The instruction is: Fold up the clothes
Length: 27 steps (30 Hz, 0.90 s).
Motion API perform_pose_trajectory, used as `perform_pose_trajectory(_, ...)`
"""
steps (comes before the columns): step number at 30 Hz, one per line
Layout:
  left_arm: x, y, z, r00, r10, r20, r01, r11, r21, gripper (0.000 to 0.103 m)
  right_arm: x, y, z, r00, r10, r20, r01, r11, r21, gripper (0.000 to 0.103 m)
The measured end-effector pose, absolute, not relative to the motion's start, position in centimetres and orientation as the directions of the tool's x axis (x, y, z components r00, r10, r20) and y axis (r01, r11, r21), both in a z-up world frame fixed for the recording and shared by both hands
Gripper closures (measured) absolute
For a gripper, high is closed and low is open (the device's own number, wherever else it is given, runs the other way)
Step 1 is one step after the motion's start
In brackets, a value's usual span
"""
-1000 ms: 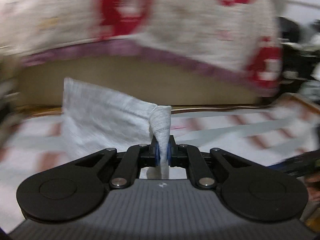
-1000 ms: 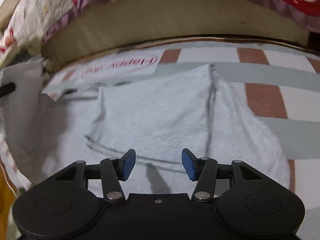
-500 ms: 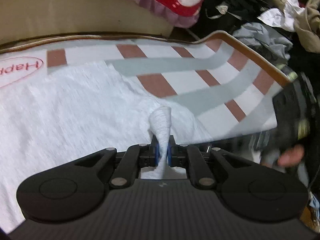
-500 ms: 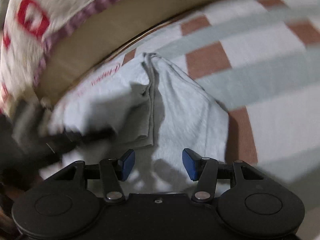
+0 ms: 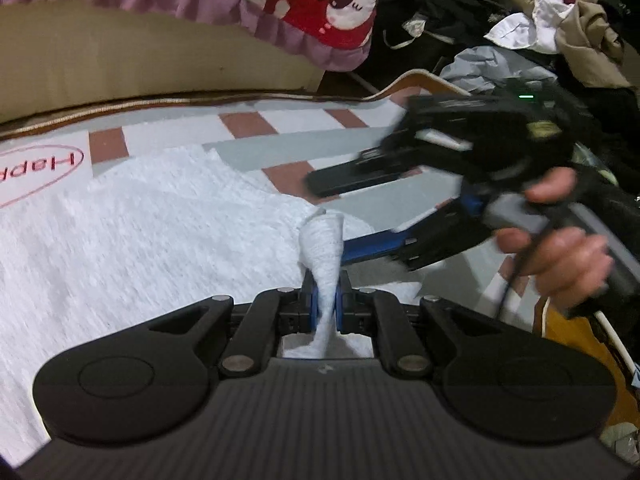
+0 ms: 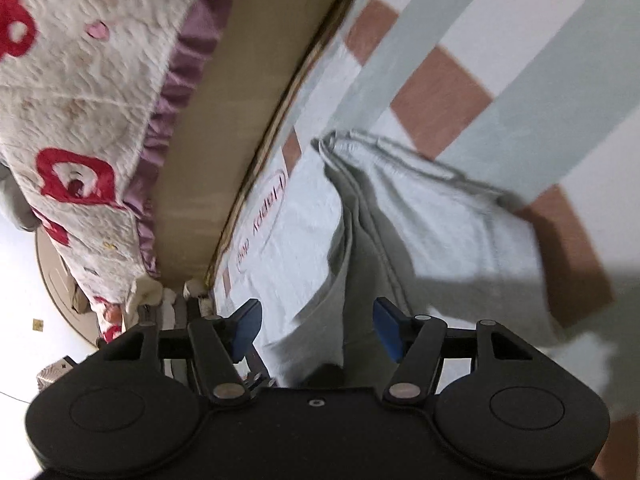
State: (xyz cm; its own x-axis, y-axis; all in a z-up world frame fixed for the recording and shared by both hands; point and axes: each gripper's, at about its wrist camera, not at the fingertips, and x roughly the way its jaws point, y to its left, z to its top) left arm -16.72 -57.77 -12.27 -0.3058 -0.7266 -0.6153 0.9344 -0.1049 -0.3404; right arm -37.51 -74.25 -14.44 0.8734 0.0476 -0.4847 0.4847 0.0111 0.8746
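Firmly pinched, the left gripper [image 5: 325,300] clamps a twisted tuft of the light grey garment [image 5: 140,240], angled down over the checked mat [image 5: 248,124]. Beside that tuft, the right gripper [image 6: 316,330], rolled sideways in a person's hand [image 5: 560,248], has just been opening its jaws; they stand apart above the garment's fold, pressing nothing.

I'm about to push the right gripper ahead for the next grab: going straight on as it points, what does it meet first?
Most likely the pale grey garment: its fold ridge lies dead ahead of the right gripper, whose open jaws, just widened, hold nothing. Beyond is the checked mat. Depth is hard to judge.
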Motion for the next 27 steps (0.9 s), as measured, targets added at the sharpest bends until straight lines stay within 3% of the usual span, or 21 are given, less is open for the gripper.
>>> perform_pose_trajectory(3, -16.8, -57.9, -10.8, -0.318, -0.729, -0.606, 0.944, -0.182, -0.276, 0.096, -35.4, -75.5, -15.4, 0.872, 0.104, -0.478, 0.481, 0.000, 0.877, 0.036)
perform_pose_trajectory(4, -16.7, -58.0, -10.2, -0.331, -0.730, -0.598, 0.941, -0.207, -0.269, 0.096, -34.6, -76.0, -15.4, 0.874, 0.109, -0.473, 0.474, 0.014, 0.880, 0.044)
perform_pose_trajectory(7, -15.9, -58.3, -9.0, -0.368, -0.746, -0.555, 0.922, -0.213, -0.325, 0.096, -32.5, -77.4, -13.3, 0.874, 0.065, -0.482, 0.467, 0.163, 0.869, 0.091)
perform_pose_trajectory(8, -15.7, -58.5, -8.8, -0.376, -0.751, -0.543, 0.915, -0.211, -0.343, 0.096, -32.2, -77.5, -12.1, 0.879, 0.045, -0.475, 0.454, 0.230, 0.861, 0.094)
perform_pose_trajectory(12, -16.4, -59.4, -8.9, -0.437, -0.743, -0.507, 0.881, -0.239, -0.409, 0.092, -32.4, -76.6, -8.0, 0.883, -0.023, -0.470, 0.413, 0.515, 0.751, 0.095)
perform_pose_trajectory(13, -17.0, -59.7, -9.3, -0.452, -0.725, -0.519, 0.874, -0.243, -0.421, 0.082, -32.9, -76.5, -7.9, 0.866, -0.039, -0.498, 0.435, 0.550, 0.713, 0.095)
perform_pose_trajectory(14, -17.6, -60.1, -9.9, -0.462, -0.702, -0.542, 0.870, -0.241, -0.430, 0.065, -33.4, -76.5, -8.1, 0.842, -0.054, -0.537, 0.469, 0.567, 0.677, 0.095)
perform_pose_trajectory(15, -18.1, -60.5, -10.3, -0.463, -0.682, -0.566, 0.872, -0.238, -0.427, 0.059, -33.8, -76.7, -8.6, 0.814, -0.069, -0.577, 0.503, 0.581, 0.640, 0.095)
perform_pose_trajectory(18, -18.6, -59.9, -11.2, -0.444, -0.652, -0.615, 0.891, -0.248, -0.381, 0.058, -34.8, -77.1, -10.6, 0.733, -0.108, -0.672, 0.584, 0.607, 0.539, 0.095)
perform_pose_trajectory(22, -16.2, -58.1, -11.9, -0.425, -0.655, -0.624, 0.896, -0.209, -0.392, 0.047, -35.1, -77.2, -11.5, 0.727, -0.128, -0.674, 0.591, 0.616, 0.520, 0.095)
perform_pose_trajectory(27, -12.2, -56.8, -14.2, -0.329, -0.646, -0.689, 0.914, -0.035, -0.404, 0.046, -34.3, -77.0, -11.2, 0.697, -0.146, -0.702, 0.590, 0.673, 0.445, 0.095)
